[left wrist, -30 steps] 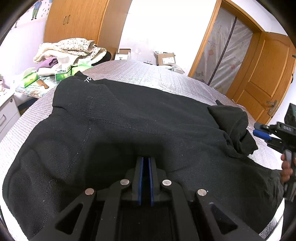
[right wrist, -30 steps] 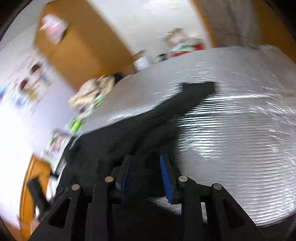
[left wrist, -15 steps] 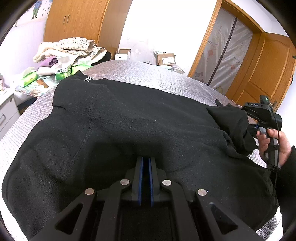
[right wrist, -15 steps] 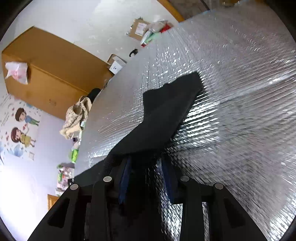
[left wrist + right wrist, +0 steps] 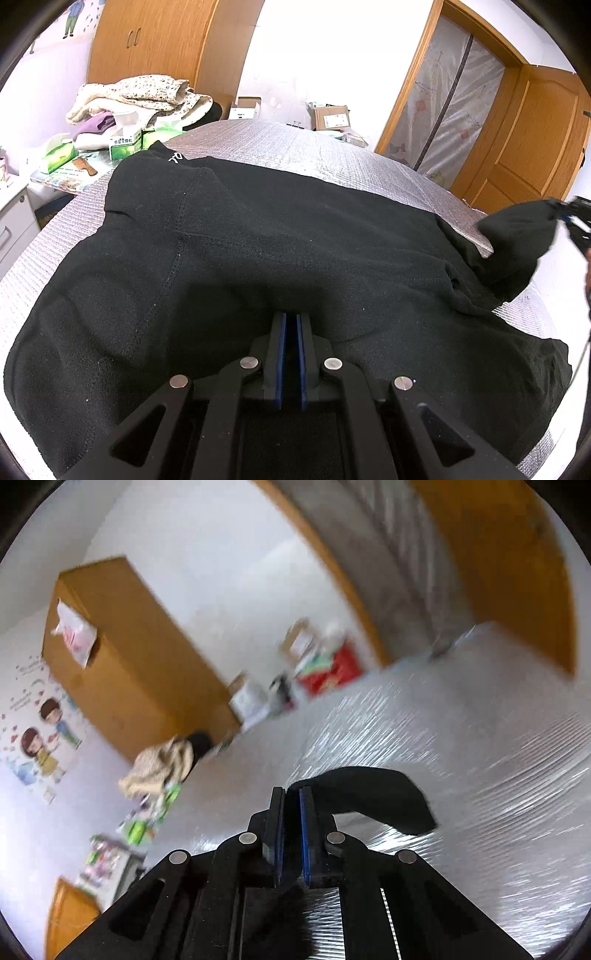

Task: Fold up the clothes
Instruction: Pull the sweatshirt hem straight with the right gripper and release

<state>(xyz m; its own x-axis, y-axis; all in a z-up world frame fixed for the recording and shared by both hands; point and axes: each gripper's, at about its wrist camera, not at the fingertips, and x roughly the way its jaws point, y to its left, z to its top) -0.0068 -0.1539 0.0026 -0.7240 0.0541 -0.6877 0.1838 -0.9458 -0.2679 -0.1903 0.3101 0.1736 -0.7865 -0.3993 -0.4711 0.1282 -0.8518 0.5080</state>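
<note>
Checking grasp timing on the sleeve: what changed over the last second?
The right tool, jaws apart around the black sleeve a second ago, is closing on it and has lifted it off the silver mat; in the left view the sleeve now hangs raised at the right edge. Unchanged: left tool shut on the black sweatshirt, whose body lies spread flat.

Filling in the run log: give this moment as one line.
left gripper: shut on black sweatshirt | right gripper: closing on sleeve, lifted off silver mat
</note>
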